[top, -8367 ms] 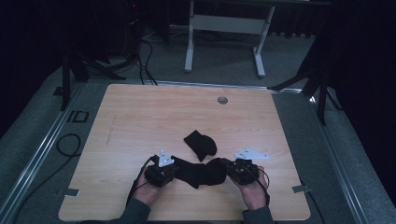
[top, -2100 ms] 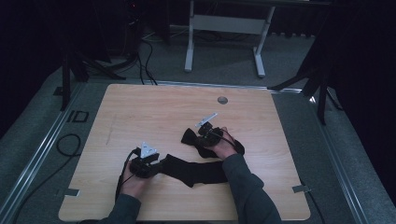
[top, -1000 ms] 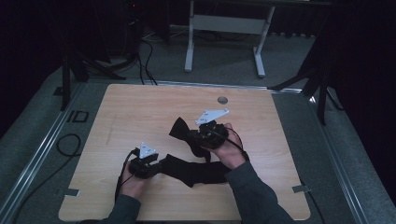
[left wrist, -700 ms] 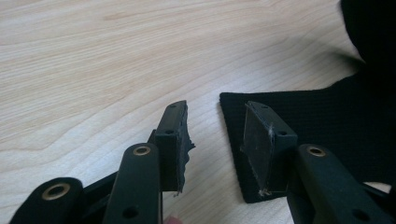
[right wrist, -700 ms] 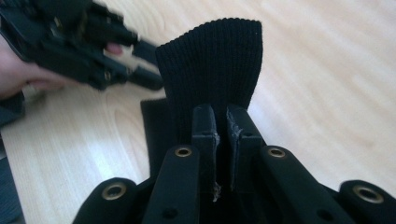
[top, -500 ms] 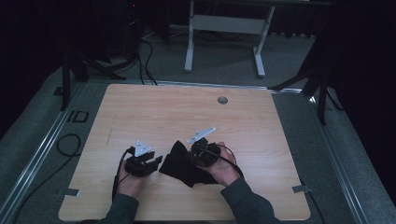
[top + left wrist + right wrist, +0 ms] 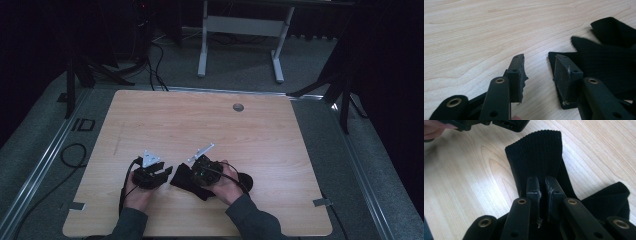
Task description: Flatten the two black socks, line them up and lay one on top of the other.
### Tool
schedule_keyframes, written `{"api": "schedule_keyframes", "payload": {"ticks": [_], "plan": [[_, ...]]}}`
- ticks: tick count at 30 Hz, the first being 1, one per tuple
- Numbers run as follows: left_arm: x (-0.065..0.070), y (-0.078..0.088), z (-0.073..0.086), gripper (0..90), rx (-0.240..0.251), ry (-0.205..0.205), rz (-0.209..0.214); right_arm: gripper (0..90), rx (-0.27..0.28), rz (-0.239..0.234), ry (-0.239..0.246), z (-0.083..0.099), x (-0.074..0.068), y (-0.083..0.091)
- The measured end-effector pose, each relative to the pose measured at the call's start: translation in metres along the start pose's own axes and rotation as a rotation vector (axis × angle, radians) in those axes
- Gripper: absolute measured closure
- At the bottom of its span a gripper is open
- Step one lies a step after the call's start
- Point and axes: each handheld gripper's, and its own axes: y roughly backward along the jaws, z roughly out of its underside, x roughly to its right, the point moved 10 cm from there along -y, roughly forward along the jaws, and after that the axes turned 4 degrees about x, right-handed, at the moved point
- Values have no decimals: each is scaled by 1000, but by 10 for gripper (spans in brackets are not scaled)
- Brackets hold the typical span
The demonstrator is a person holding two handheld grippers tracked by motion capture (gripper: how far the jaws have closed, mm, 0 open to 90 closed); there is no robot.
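Observation:
Black socks [image 7: 181,181] lie bunched near the front middle of the wooden table [image 7: 210,125], with one end [image 7: 246,180] poking out to the right of my right hand. My right gripper [image 7: 189,176] points left and sits low over the pile. In the right gripper view it [image 7: 541,180] is shut on the ribbed cuff of a black sock [image 7: 536,152], which lies flat ahead of it, with more sock [image 7: 614,195] folded to the right. My left gripper [image 7: 167,173] rests just left of the pile. Its jaws [image 7: 539,57] stand open over bare wood, one at the sock's corner [image 7: 599,62].
A round cable hole [image 7: 238,107] is set in the far side of the table. A white desk frame [image 7: 240,25] stands on the floor behind. A black cable [image 7: 70,150] loops on the floor to the left, beside a metal rail [image 7: 45,160].
My right gripper has come down and toward the front left with the sock, from above the table's middle onto the other sock by my left gripper. The left gripper has stayed put.

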Motion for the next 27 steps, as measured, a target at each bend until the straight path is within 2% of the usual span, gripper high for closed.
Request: {"api": "schedule_keyframes", "payload": {"ticks": [11, 17, 21, 27], "plan": [[1, 0, 0, 604, 0, -5, 1, 827, -44, 35, -39, 0, 2, -16], [5, -1, 1, 604, -3, -12, 9, 824, -49, 32, -46, 2, 3, -21], [13, -2, 2, 628, -8, -40, 34, 816, -49, 22, -48, 2, 1, -23], [26, -5, 4, 713, -25, -79, 68, 808, -55, 9, -46, 4, -1, -27]]}}
